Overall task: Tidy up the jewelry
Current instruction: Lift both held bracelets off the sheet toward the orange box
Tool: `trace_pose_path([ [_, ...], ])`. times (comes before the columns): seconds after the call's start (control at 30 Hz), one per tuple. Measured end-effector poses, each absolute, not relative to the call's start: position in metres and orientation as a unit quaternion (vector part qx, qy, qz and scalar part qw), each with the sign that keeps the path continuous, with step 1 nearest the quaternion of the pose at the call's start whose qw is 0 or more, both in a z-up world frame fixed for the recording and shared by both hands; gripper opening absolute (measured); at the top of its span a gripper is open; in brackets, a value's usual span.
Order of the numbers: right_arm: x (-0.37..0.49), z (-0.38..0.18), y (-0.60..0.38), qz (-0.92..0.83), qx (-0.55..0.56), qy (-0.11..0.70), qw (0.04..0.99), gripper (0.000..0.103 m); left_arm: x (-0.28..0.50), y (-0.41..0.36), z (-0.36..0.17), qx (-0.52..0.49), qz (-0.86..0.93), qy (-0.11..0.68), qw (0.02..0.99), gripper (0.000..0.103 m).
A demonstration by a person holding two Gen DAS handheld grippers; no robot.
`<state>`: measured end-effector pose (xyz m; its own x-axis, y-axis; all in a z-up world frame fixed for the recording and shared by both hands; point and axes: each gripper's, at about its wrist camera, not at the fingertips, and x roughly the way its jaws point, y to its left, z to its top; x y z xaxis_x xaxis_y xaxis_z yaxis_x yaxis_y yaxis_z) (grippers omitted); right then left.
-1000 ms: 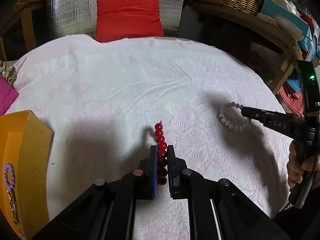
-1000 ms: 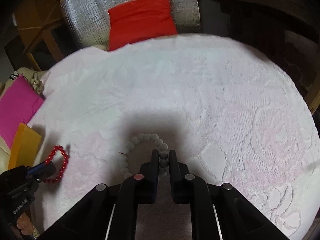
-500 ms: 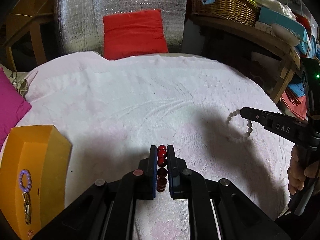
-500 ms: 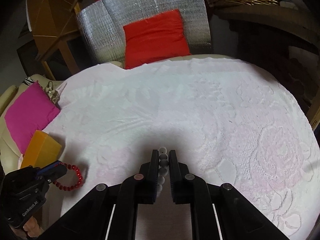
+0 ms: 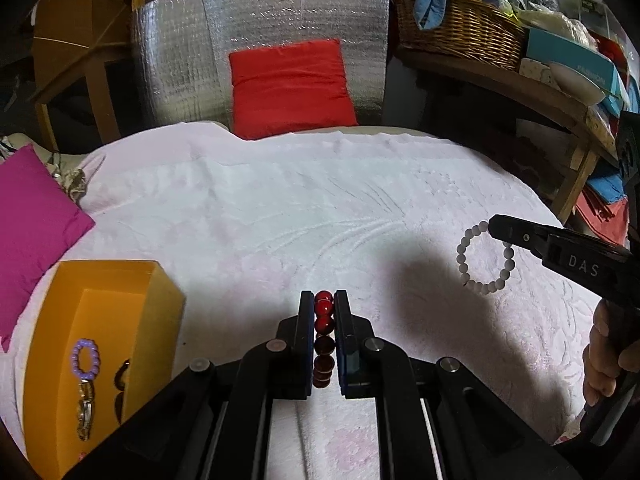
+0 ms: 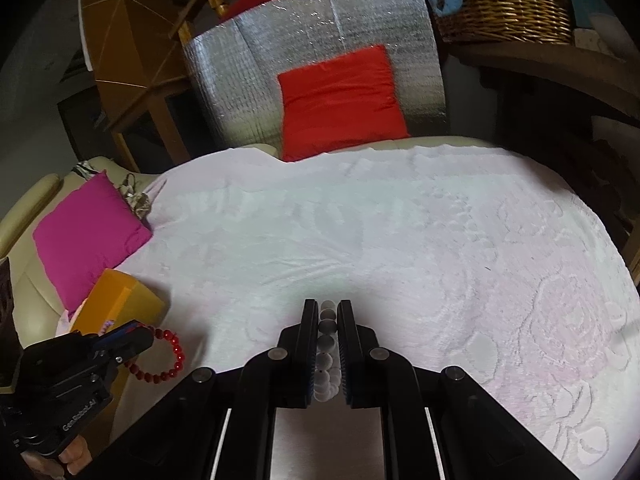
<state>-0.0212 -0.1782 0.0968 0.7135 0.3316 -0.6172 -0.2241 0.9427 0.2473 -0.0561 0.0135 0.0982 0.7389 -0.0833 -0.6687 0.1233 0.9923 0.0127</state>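
My left gripper (image 5: 323, 300) is shut on a red bead bracelet (image 5: 323, 322), which hangs between the pads above the pale cloth; in the right wrist view the same red bead bracelet (image 6: 168, 356) dangles from the left gripper (image 6: 140, 330) at lower left. Shut on a white bead bracelet (image 6: 328, 332), my right gripper (image 6: 328, 306) holds it lifted off the cloth; the white bead bracelet (image 5: 486, 258) shows as a loop hanging from the right gripper (image 5: 496, 226). An open orange box (image 5: 100, 344) at lower left holds a purple bead bracelet (image 5: 85, 356) and other pieces.
The pale pink embossed cloth (image 5: 280, 208) covers the round surface. A magenta cushion (image 5: 32, 232) lies at the left edge, a red cushion (image 5: 288, 88) and silver foil panel (image 5: 260, 40) behind. A wooden shelf with a wicker basket (image 5: 460, 28) stands at right. A hand (image 5: 608, 352) grips the right handle.
Both grippers have risen from the cloth with their bracelets, which now hang free. More of the room behind has come into view, and the orange box shows more fully.
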Motion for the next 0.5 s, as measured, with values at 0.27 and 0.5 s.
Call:
trace_pose_path([
  [0.27, -0.032, 0.106, -0.159, 0.172, 0.069, 0.337, 0.923, 0.011, -0.069, 0.021, 0.111, 0.023, -0.038, 0.346, 0.937, 0.01],
  [0.5, -0.042, 0.114, -0.139, 0.193, 0.067, 0.328, 0.922, 0.011, -0.078, 0.031, 0.119, 0.018, -0.021, 0.336, 0.942, 0.01],
])
